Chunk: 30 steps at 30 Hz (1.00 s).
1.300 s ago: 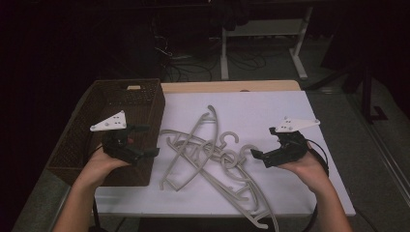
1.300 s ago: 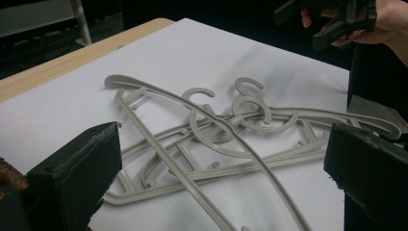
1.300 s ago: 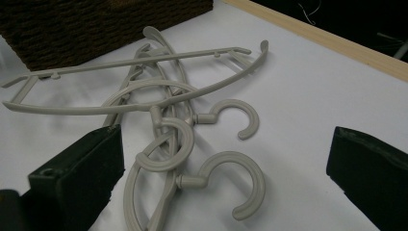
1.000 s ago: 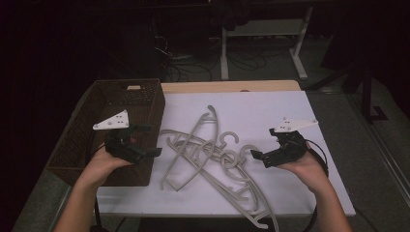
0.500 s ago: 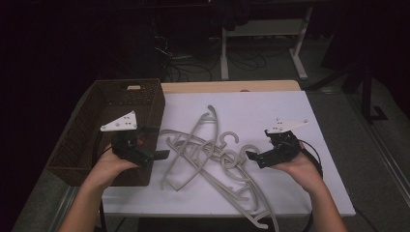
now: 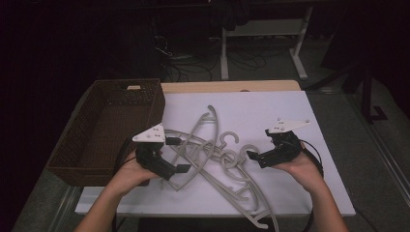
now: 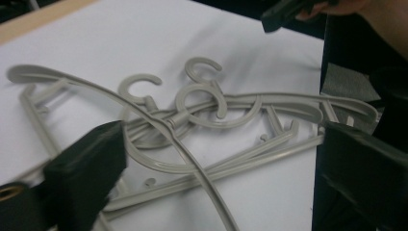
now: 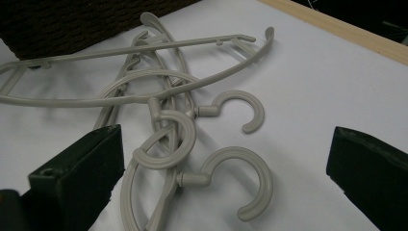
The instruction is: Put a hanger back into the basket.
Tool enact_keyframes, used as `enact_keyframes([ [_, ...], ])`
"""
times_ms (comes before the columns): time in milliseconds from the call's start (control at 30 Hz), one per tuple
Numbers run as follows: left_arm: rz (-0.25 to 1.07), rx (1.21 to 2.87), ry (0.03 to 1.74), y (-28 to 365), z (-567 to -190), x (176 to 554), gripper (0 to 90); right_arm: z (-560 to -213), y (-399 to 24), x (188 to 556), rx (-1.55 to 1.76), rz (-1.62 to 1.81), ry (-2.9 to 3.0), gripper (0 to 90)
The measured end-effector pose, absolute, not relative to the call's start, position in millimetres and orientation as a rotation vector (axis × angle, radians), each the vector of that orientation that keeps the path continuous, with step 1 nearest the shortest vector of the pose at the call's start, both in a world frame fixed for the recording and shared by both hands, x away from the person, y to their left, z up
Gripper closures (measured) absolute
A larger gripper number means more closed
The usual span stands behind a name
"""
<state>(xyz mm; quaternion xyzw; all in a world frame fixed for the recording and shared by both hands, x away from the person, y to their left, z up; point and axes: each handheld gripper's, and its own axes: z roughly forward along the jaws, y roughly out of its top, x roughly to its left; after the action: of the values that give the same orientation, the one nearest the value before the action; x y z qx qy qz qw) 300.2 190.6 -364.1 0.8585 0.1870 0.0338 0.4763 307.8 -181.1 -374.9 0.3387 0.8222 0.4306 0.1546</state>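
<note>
Leftward, the wide-jawed left tool (image 6: pixel 176 154) has shifted from the bare basket (image 6: pixel 87 140) over the hangers (image 6: pixel 217 159), gripping nothing.

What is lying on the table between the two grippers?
A tangled pile of grey hangers lies on the white table between the left gripper and the right gripper, as the high view shows. Both grippers' jaws stand open.

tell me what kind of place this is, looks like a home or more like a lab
More likely a lab or workshop than a home: a white work table lit in a dark room, loose cables on the floor behind it, and a metal desk frame. Grey plastic hangers and a wicker basket look like staged props.
</note>
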Motion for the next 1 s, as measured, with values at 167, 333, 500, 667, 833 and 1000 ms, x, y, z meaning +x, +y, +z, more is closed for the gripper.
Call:
enact_keyframes([
  [167, 0.078, 2.146, 0.481, 179.6, -379.5, 300.5, 18.5, -374.7, -181.2, 307.4, 0.968, 1.238, 2.358, 0.0],
  [333, 0.096, 2.205, 0.548, 175.5, -394.7, 304.8, 53.2, -374.7, -181.4, 307.5, 0.966, 1.242, 2.359, 0.0],
  [500, 0.101, 2.259, 0.611, 170.6, -405.7, 308.3, 78.6, -375.1, -181.2, 307.6, 0.963, 1.237, 2.362, 0.0],
  [667, 0.124, 2.343, 0.66, 165.8, -414.0, 313.8, 90.0, -375.2, -181.1, 307.7, 0.96, 1.238, 2.364, 0.0],
  [833, 0.083, 2.413, 0.656, 159.0, -422.1, 315.3, 90.0, -375.1, -181.3, 307.6, 0.958, 1.24, 2.363, 0.0],
  [1000, 0.042, 2.438, 0.63, 147.1, -426.3, 313.0, 90.0, -375.0, -181.9, 307.5, 0.964, 1.242, 2.361, 0.0],
])
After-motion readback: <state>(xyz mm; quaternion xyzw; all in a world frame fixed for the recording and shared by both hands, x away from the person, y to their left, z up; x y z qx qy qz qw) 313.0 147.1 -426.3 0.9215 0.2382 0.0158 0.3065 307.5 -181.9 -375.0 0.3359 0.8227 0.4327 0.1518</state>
